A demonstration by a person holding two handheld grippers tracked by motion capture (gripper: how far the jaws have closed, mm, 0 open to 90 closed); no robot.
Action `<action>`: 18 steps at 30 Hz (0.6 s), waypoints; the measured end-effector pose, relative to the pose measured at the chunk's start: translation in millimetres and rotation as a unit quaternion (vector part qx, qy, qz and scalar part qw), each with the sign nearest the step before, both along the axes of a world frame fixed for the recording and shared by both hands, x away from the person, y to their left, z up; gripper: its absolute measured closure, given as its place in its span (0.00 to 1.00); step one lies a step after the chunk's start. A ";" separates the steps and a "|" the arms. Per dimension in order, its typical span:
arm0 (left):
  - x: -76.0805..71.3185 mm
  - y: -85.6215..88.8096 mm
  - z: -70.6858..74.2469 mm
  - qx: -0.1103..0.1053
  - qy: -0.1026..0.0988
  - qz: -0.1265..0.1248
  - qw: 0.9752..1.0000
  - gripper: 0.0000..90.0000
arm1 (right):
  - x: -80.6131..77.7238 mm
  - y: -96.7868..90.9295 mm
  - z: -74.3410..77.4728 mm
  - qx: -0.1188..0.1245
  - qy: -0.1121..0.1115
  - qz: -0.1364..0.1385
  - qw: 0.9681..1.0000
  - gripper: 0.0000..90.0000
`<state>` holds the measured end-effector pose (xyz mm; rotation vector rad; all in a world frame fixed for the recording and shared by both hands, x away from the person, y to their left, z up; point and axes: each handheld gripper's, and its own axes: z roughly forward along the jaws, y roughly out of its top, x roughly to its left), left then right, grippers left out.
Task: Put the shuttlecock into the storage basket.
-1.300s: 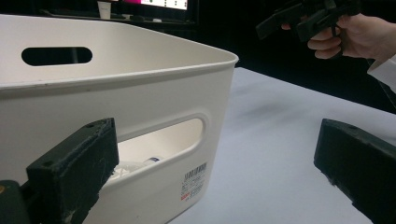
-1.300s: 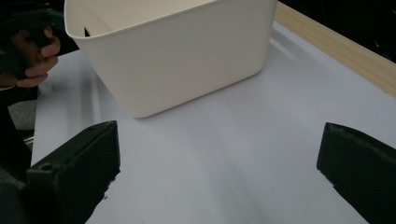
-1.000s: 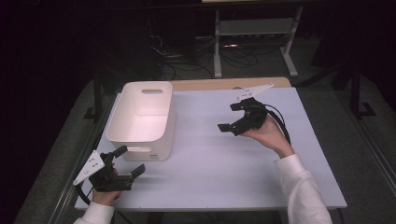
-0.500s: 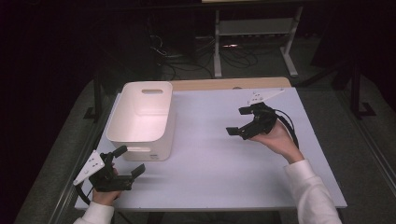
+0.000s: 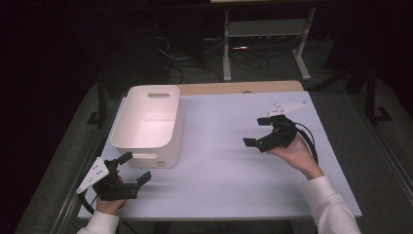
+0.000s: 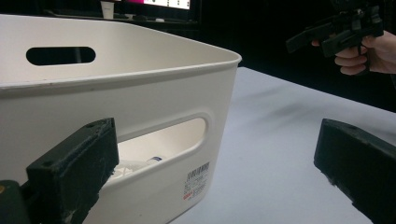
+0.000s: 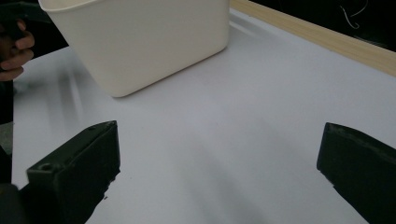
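A white tub point(image 5: 148, 122) stands on the left of the bench point(image 5: 229, 165). The left claw point(image 5: 129, 168), spread and empty, sits just before its near end. The right claw point(image 5: 258, 131), spread, hovers well apart. The left gripper view reveals something small inside through the handle slot point(image 6: 163, 137).

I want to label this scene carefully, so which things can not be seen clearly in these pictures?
- Contents of the white rectangular plastic bin: in the left gripper view a pale item shows through the handle slot, too little to identify.
- Small printed label on the bin: text too small to read.
- The bin's top in the right gripper view: cut off by the frame edge.
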<state>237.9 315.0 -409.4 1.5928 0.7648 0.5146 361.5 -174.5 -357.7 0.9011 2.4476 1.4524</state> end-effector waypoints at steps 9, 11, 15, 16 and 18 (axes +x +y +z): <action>0.3 0.0 -0.2 -0.001 -0.001 -0.001 1.000 0.00 | -10.4 -12.6 -12.8 0.011 0.000 -0.017 1.000 0.00; 0.3 0.1 -0.2 -0.001 -0.001 -0.001 1.000 0.00 | -12.1 -15.1 -14.1 0.014 -0.002 -0.019 1.000 0.00; 0.2 -0.1 -0.1 0.000 -0.001 -0.001 1.000 0.00 | -16.4 -19.0 -18.7 0.021 0.000 -0.023 1.000 0.00; 0.2 0.0 -0.1 0.000 -0.001 -0.001 1.000 0.00 | -17.1 -19.8 -20.2 0.020 0.000 -0.023 1.000 0.00; 0.4 0.0 -0.3 -0.001 -0.001 -0.001 1.000 0.00 | -18.8 -21.1 -23.2 0.019 0.001 -0.026 0.999 0.00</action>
